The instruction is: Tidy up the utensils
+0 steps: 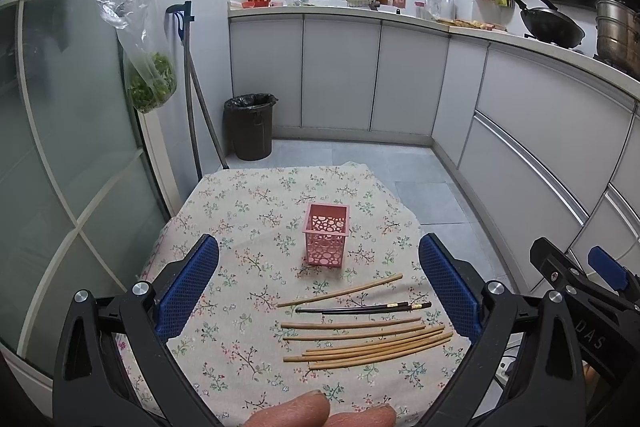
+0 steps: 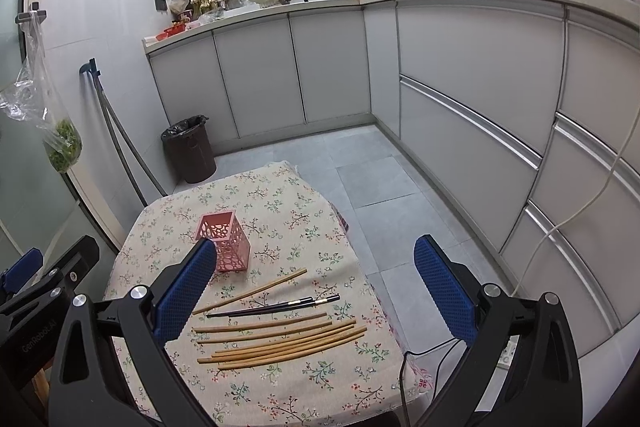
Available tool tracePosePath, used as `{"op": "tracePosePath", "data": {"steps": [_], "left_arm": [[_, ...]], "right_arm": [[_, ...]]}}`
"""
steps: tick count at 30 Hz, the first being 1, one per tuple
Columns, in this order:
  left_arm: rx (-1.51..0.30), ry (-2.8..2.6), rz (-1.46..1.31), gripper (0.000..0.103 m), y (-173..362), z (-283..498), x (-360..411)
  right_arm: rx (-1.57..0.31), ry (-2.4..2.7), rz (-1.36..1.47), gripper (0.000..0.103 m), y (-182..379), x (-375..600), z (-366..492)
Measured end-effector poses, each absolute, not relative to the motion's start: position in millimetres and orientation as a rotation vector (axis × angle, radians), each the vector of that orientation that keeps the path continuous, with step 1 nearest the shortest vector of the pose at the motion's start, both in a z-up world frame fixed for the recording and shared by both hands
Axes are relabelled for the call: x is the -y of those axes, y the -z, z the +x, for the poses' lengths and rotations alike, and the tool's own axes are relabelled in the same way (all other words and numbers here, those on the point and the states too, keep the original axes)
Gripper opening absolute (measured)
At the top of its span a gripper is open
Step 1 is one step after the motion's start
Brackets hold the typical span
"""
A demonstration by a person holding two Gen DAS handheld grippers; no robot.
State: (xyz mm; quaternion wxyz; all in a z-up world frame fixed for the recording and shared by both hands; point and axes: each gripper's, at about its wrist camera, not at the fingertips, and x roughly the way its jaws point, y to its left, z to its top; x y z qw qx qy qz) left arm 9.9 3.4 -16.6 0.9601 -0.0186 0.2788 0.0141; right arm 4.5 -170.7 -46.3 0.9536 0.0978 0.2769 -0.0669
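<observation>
Hand-held grippers, left [image 1: 319,283] and right [image 2: 315,285], spread and empty, you are hovering above chopsticks [image 1: 360,331] awaiting the pink holder [image 1: 326,241] on the worktop [image 1: 240,211].

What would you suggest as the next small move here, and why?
Probably lower the right gripper onto the black chopsticks. Both grippers are open and empty, the pink holder stands upright with nothing visible in it, and every chopstick lies loose on the tablecloth in front of it.
</observation>
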Motion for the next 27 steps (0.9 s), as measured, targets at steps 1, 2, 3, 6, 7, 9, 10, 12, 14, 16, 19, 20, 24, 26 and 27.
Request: {"op": "tracePosePath", "data": {"steps": [1, 2, 3, 6, 7, 9, 10, 12, 14, 16, 19, 20, 24, 26, 27], "left_arm": [[-0.568, -0.029, -0.037, 0.096, 17, 11, -2], [-0.571, -0.029, -0.035, 0.096, 18, 11, -2], [-0.572, -0.029, -0.034, 0.096, 19, 12, -2], [-0.579, -0.030, -0.031, 0.096, 21, 15, -1], [-0.581, -0.030, -0.029, 0.096, 21, 16, 0], [-0.584, -0.029, -0.026, 0.096, 22, 17, 1], [-0.586, -0.029, -0.025, 0.096, 22, 18, 2], [-0.589, -0.028, -0.025, 0.096, 23, 19, 2], [-0.593, -0.029, -0.024, 0.096, 24, 21, 3], [-0.597, -0.029, -0.024, 0.096, 25, 23, 3], [-0.606, -0.028, -0.018, 0.096, 27, 26, 4], [-0.612, -0.025, -0.015, 0.096, 29, 28, 6], [-0.711, 0.090, 0.015, 0.096, 42, 51, 20], [-0.800, 0.214, 0.035, 0.096, 54, 70, 35], [-0.832, 0.259, 0.040, 0.096, 59, 77, 41]], "right_arm": [[-0.564, 0.135, 0.198, 0.096, 47, 171, 5], [-0.566, 0.136, 0.199, 0.096, 48, 171, 6], [-0.569, 0.134, 0.200, 0.096, 48, 171, 7], [-0.578, 0.134, 0.201, 0.096, 51, 172, 10], [-0.581, 0.135, 0.203, 0.096, 51, 173, 11], [-0.585, 0.136, 0.205, 0.096, 52, 174, 13], [-0.586, 0.137, 0.206, 0.096, 53, 174, 14], [-0.588, 0.139, 0.207, 0.096, 54, 174, 15], [-0.591, 0.140, 0.207, 0.096, 55, 175, 17], [-0.596, 0.141, 0.207, 0.096, 57, 174, 19], [-0.604, 0.142, 0.210, 0.096, 60, 174, 22], [-0.604, 0.144, 0.215, 0.096, 61, 176, 22], [-0.613, 0.162, 0.340, 0.096, 69, 199, 25], [-0.634, 0.162, 0.461, 0.096, 79, 220, 27], [-0.651, 0.161, 0.546, 0.096, 88, 235, 29]]}}
